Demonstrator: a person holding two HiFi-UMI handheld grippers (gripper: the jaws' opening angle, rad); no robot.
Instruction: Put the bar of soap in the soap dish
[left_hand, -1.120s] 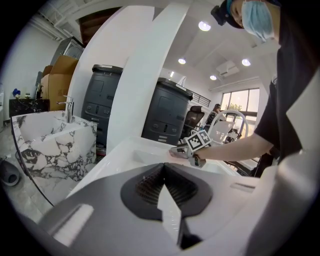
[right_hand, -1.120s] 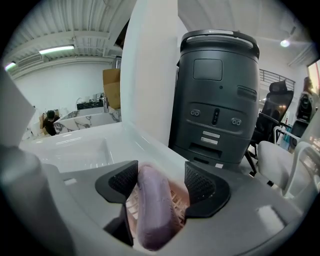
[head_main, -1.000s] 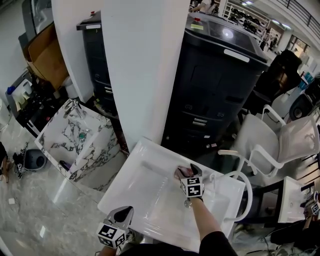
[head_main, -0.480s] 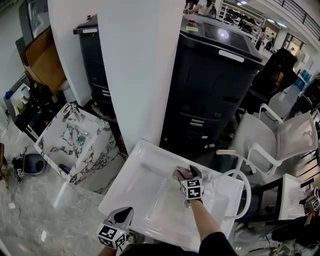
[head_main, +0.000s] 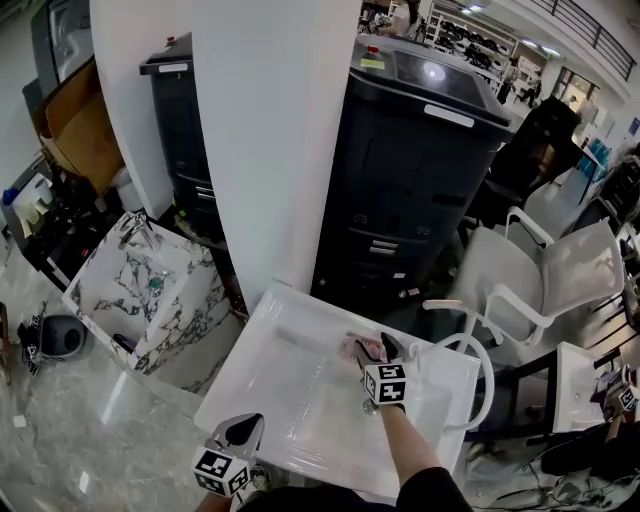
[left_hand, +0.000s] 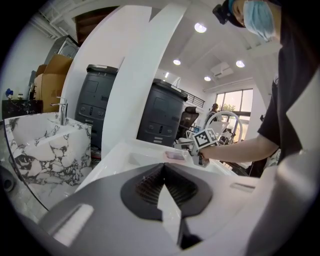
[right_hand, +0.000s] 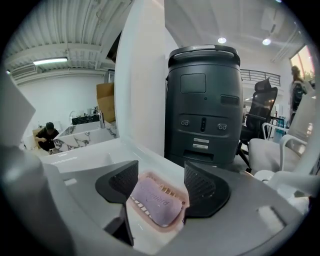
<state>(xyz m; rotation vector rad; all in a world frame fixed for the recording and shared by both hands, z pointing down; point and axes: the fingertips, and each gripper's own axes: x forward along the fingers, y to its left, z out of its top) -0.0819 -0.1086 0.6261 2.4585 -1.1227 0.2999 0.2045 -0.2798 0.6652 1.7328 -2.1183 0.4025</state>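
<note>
A lilac bar of soap (right_hand: 155, 202) lies in a pink slotted soap dish (right_hand: 172, 222) on the back ledge of a white sink (head_main: 290, 400). My right gripper (right_hand: 160, 186) hangs just over it, open, one dark pad on each side of the bar. In the head view the same right gripper (head_main: 378, 346) sits at the soap dish (head_main: 352, 348), which it partly hides. My left gripper (head_main: 248, 428) stays at the sink's near left edge, shut and holding nothing. In the left gripper view the left gripper (left_hand: 163, 166) points across the sink toward the right hand's marker cube (left_hand: 206, 137).
A white pillar (head_main: 270, 140) and a tall black machine (head_main: 420, 170) stand right behind the sink. A marbled basin (head_main: 140, 290) is at the left. White chairs (head_main: 560, 280) and a curved white tube (head_main: 478, 375) are at the right.
The head view has drifted a little. Both grippers stay where they were, the right one over the soap dish.
</note>
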